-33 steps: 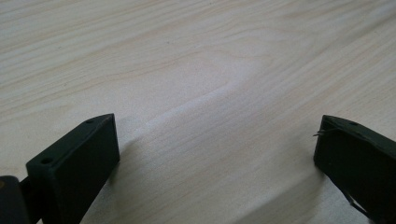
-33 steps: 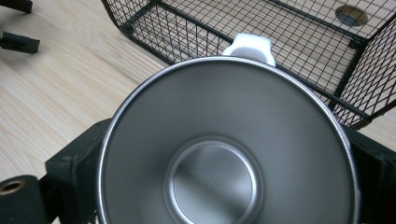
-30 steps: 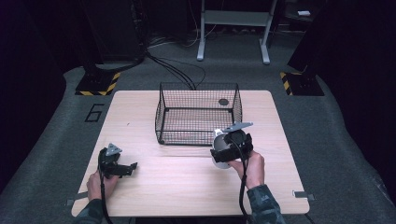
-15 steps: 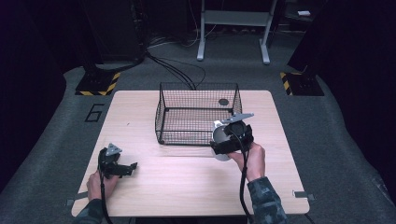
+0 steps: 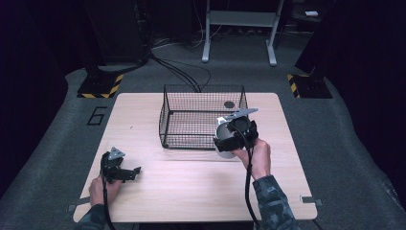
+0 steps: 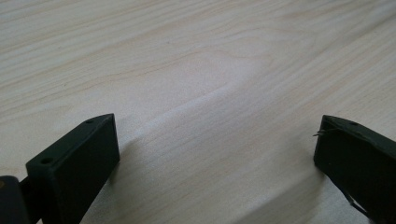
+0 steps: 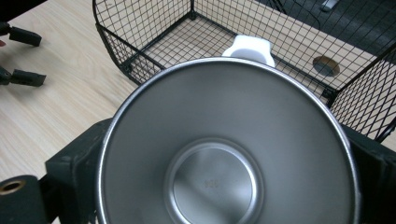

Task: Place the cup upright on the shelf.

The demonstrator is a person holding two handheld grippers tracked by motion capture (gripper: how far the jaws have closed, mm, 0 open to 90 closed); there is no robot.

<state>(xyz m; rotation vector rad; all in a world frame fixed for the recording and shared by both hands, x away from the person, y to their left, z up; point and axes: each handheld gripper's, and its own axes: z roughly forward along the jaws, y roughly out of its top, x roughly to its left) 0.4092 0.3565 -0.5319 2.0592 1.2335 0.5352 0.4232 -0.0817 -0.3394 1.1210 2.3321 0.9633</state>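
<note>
Step in hand, as judged: carrying the steel cup point(image 7: 229, 144) to the wire basket point(image 5: 203, 115). Right gripper point(image 5: 233, 135) pinches the cup by its sides, above the basket's near right corner, mouth tipped toward the camera. White tab point(image 7: 248, 48) at the rim, possibly a handle. Next: lift over the wall, lower inside. Left gripper point(image 5: 119, 170) rests near the table's point(image 5: 191, 191) near left corner, jaws spread, empty.

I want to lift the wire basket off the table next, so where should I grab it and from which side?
Grip the wire basket's top rim wire on the near wall, coming straight down from above with the free left gripper. The top is open, and thin wire suits the jaws; the right gripper holds a steel cup.
</note>
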